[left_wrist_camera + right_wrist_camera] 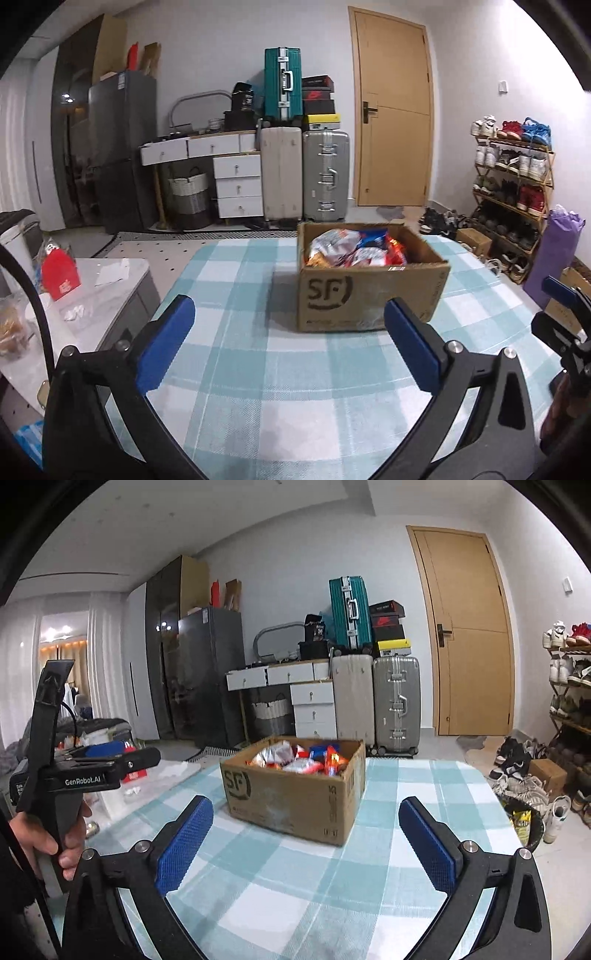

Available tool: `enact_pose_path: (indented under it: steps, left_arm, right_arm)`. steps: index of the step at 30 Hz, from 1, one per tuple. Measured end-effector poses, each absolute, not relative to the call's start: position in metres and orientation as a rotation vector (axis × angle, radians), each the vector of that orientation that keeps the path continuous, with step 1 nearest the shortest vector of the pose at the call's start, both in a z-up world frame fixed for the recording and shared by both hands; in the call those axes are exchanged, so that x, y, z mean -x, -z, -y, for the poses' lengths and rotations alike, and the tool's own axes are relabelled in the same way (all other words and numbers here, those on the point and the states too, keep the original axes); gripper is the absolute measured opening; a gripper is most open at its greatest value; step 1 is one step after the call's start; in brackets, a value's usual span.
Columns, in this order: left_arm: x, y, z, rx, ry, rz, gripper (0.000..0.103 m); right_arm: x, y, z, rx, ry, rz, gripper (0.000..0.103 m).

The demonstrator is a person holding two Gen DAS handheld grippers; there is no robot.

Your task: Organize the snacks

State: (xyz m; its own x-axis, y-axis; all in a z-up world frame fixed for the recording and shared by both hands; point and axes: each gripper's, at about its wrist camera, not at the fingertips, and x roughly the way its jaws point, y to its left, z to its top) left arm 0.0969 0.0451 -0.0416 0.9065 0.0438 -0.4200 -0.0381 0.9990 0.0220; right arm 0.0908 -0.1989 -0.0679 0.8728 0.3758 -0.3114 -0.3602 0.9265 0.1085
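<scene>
A brown cardboard box point(369, 295) marked "SF" stands on the table with the blue-and-white checked cloth point(258, 369). It holds several snack packets point(354, 247) in red, white and blue. The box also shows in the right wrist view point(295, 797), with the packets point(299, 757) inside. My left gripper point(288, 306) is open and empty, short of the box's near side. My right gripper point(306, 808) is open and empty, also short of the box. The left gripper shows at the left of the right wrist view point(122, 757), held in a hand.
A low white side table point(110, 273) with a red packet point(59, 273) stands left of the checked table. Suitcases point(325, 177), white drawers point(236, 184) and a fridge point(122, 147) line the far wall. A shoe rack point(513, 184) stands at the right.
</scene>
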Motion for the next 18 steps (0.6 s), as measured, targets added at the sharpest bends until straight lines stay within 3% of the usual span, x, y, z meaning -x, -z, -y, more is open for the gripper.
enact_pose_path:
  steps: [8, 18]
  left_arm:
    - [-0.086, 0.088, -0.055, -0.017, -0.089, -0.408, 0.102]
    - [-0.082, 0.109, -0.055, -0.03, -0.106, -0.364, 0.102]
  right_arm:
    - [-0.081, 0.094, 0.198, -0.044, -0.387, -0.363, 0.102]
    - [-0.081, 0.099, 0.192, -0.019, -0.425, -0.359, 0.102]
